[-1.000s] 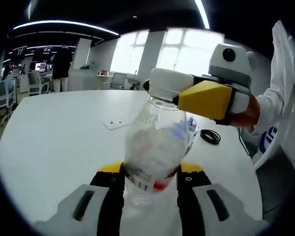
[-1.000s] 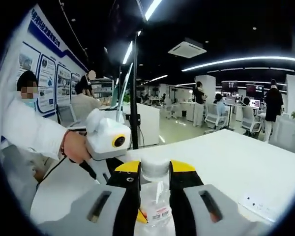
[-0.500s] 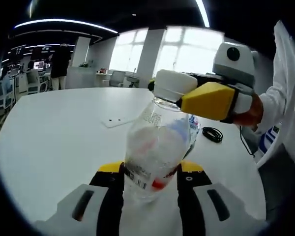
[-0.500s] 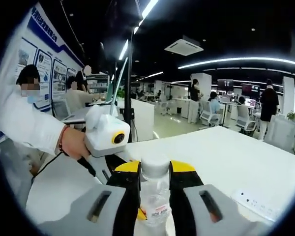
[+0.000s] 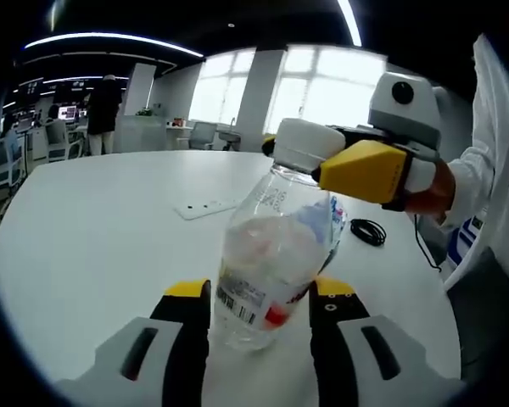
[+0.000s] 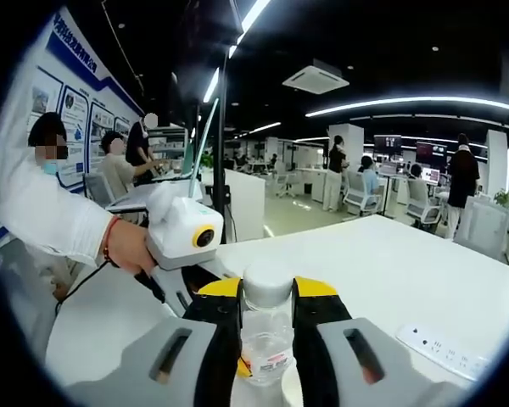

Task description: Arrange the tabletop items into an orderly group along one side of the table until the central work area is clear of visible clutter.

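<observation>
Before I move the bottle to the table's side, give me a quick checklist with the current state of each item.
1. Left gripper on the plastic bottle's lower body: ok, jaws flank it.
2. Right gripper at the neck under the white cap: ok.
3. Cap seated on the bottle: ok.
4. Bottle upright: not ok, it tilts in the left gripper view.
5. Path over the white table: cannot tell; a white power strip and a black cable coil lie beyond.

bottle (image 5: 276,263) between left claw (image 5: 259,297) jaws, right claw (image 5: 335,161) at its cap, cable (image 5: 366,231) behind on table (image 5: 93,229)
</observation>
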`<state>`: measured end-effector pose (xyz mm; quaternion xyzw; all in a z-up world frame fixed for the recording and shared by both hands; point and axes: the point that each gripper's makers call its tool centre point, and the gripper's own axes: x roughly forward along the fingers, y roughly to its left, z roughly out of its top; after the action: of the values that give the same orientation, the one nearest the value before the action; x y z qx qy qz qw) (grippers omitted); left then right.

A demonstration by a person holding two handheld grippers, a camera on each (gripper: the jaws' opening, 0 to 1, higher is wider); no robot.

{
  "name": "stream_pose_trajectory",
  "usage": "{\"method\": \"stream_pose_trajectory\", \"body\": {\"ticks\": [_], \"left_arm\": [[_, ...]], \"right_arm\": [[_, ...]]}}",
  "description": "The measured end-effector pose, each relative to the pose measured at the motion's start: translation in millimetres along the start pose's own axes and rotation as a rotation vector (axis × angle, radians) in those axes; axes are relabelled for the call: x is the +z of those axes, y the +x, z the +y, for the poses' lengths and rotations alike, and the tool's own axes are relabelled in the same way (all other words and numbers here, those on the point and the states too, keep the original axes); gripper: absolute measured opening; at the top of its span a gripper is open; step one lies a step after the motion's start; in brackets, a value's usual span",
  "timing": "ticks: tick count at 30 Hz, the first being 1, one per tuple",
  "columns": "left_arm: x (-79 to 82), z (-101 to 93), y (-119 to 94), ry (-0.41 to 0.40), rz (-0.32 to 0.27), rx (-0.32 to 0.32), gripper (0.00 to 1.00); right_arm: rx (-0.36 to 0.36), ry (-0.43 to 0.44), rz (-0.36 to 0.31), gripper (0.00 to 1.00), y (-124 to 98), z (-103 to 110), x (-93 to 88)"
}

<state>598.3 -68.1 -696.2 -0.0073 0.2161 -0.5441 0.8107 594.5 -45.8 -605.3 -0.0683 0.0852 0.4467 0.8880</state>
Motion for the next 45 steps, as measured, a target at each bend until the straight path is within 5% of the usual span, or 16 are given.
{"method": "stream_pose_trajectory", "body": {"ticks": [17, 23, 45], "left_arm": [[-12.7, -14.1, -28, -0.033, 0.033, 0.017, 0.63], [-29.1, -32.5, -37, -0.077, 0.063, 0.008, 0.68], [-50.9, -106.2, -60, -0.154, 0.054, -0.001, 0.78]], "right_arm": [[0.005, 0.009, 0.005, 0.2, 1, 2, 0.3], [0.004, 0.017, 0.006, 0.21, 1, 1, 0.2], [0.009, 0.037, 0.03, 0.21, -2, 1, -3.2]]}}
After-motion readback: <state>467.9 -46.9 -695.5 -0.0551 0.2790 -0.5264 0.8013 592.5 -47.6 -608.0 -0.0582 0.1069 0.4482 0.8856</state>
